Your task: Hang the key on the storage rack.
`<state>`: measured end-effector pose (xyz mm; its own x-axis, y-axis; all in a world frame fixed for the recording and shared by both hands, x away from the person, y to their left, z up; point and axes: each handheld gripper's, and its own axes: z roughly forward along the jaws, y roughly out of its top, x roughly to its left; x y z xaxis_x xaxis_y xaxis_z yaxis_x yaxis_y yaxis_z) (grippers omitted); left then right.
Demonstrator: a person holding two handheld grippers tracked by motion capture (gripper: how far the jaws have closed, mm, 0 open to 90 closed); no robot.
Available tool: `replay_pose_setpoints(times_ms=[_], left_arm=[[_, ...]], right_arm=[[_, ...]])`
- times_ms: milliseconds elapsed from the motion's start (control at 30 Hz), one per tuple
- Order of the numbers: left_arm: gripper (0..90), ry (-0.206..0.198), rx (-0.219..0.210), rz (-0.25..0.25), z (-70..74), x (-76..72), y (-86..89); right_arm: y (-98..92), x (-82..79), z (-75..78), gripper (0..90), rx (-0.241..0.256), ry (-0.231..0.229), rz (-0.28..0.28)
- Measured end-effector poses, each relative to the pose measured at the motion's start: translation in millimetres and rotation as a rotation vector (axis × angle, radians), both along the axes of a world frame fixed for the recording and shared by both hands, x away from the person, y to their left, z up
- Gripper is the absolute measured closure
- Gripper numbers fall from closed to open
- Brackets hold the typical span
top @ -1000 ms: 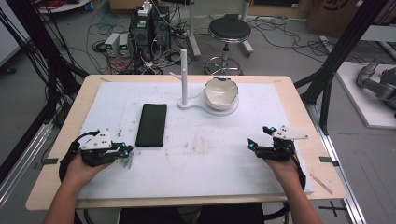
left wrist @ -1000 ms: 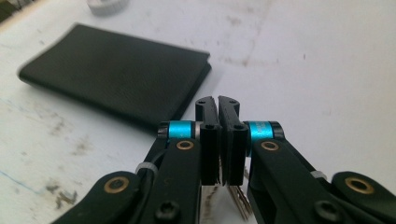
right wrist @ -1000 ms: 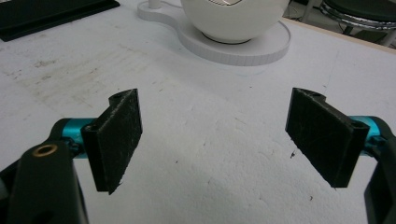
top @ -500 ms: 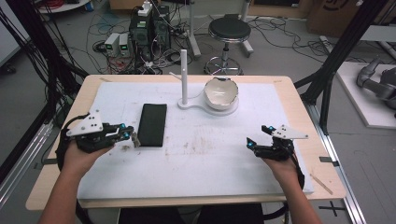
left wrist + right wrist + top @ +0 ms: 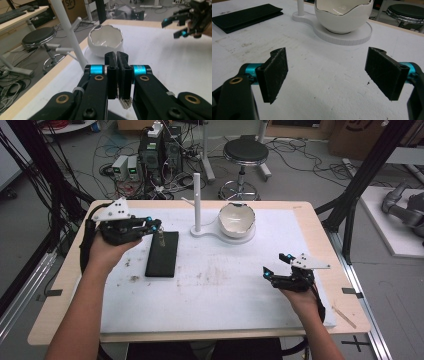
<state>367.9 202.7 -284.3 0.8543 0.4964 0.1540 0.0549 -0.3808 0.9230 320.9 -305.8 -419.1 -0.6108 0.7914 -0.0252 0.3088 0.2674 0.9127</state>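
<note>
The left gripper (image 5: 156, 226) has lifted from the table's left edge and now hangs over the far end of the black case (image 5: 162, 253), jaws pressed together on a small pale object (image 5: 125, 103) drawn from it. The right gripper (image 5: 277, 265) stays near the right edge, jaws spread wide and empty.
</note>
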Motion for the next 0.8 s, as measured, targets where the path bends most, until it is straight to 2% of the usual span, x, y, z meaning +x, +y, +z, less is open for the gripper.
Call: replay_pose_setpoints(times_ms=[67,100,167,200,233,367,400,500,667,800], left_arm=[[87.2,0.003,-0.010,0.006,6.0,11.5,-6.6],[87.2,0.004,-0.020,-0.002,11.7,21.9,-12.7],[87.2,0.003,-0.018,-0.006,17.8,32.1,-19.8],[87.2,0.003,-0.018,-0.006,17.8,32.1,-19.8],[87.2,-0.002,-0.011,-0.002,24.0,41.4,-28.6],[87.2,-0.008,-0.006,-0.001,34.1,56.9,-48.6],[87.2,-0.008,-0.006,-0.001,34.1,56.9,-48.6],[87.2,0.005,0.021,0.005,37.5,70.6,-63.4],[87.2,0.013,0.048,0.027,36.1,84.2,-77.3],[87.2,0.017,0.056,0.040,35.7,91.9,-85.4]], right_arm=[[0.1,0.3,-0.3,18.8,-0.002,0.005,-0.001],[0.1,0.3,-0.5,18.8,-0.002,0.004,-0.001],[0.9,0.1,-1.0,18.7,0.000,0.005,0.000],[1.3,0.0,-1.1,18.8,-0.001,0.007,0.000],[1.5,0.1,-0.9,18.8,-0.003,0.004,0.002],[1.8,-0.3,-0.1,18.7,0.000,-0.003,0.002],[1.8,-0.3,-0.1,18.8,0.000,-0.004,0.000],[1.2,-0.1,-0.2,18.8,0.004,-0.004,0.001],[3.4,0.0,-1.9,18.8,0.001,0.004,0.009],[4.2,0.3,-1.4,18.8,0.010,-0.001,0.012]])
